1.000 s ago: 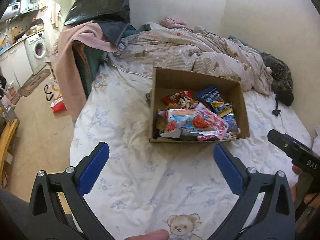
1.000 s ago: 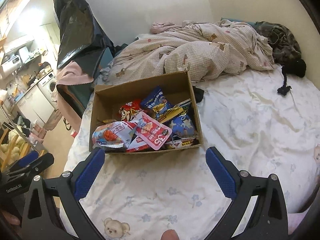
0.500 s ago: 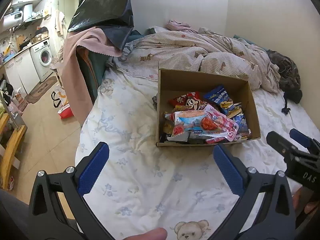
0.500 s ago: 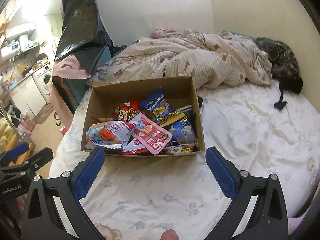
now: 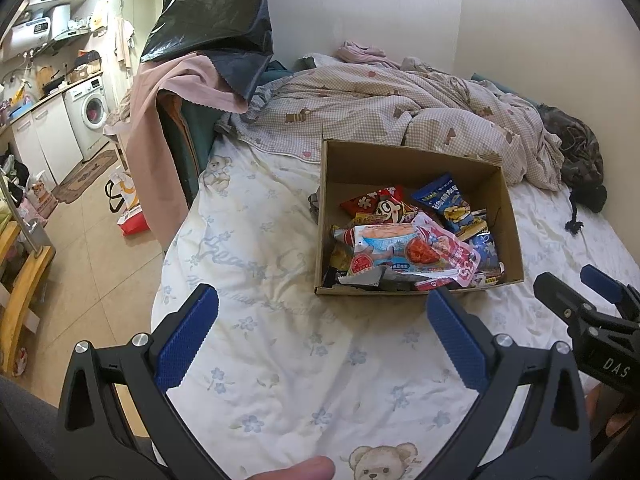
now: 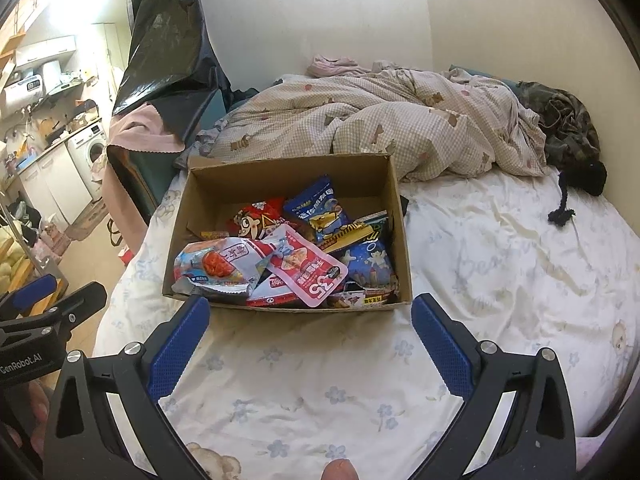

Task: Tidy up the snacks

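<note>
An open cardboard box [image 5: 362,162] [image 6: 288,170] stands on the bed, filled with several snack packets. A pink pouch [image 5: 452,252] [image 6: 310,270], a red bag [image 5: 378,202] [image 6: 258,216] and a blue bag [image 5: 446,200] [image 6: 316,206] lie on top. My left gripper [image 5: 322,336] is open and empty, above the sheet in front of the box. My right gripper [image 6: 310,338] is open and empty, just before the box's near wall. Each gripper shows at the edge of the other's view.
The box sits on a white floral sheet [image 5: 256,240]. A rumpled checked quilt [image 6: 380,128] lies behind it, dark clothes [image 6: 568,120] at the far right. A black plastic bag [image 5: 216,12] and pink cloth hang at the bed's left edge. The kitchen floor [image 5: 80,240] is further left.
Both grippers have moved closer to the box, which now looks larger and lower in both views. Both stay open and empty.
</note>
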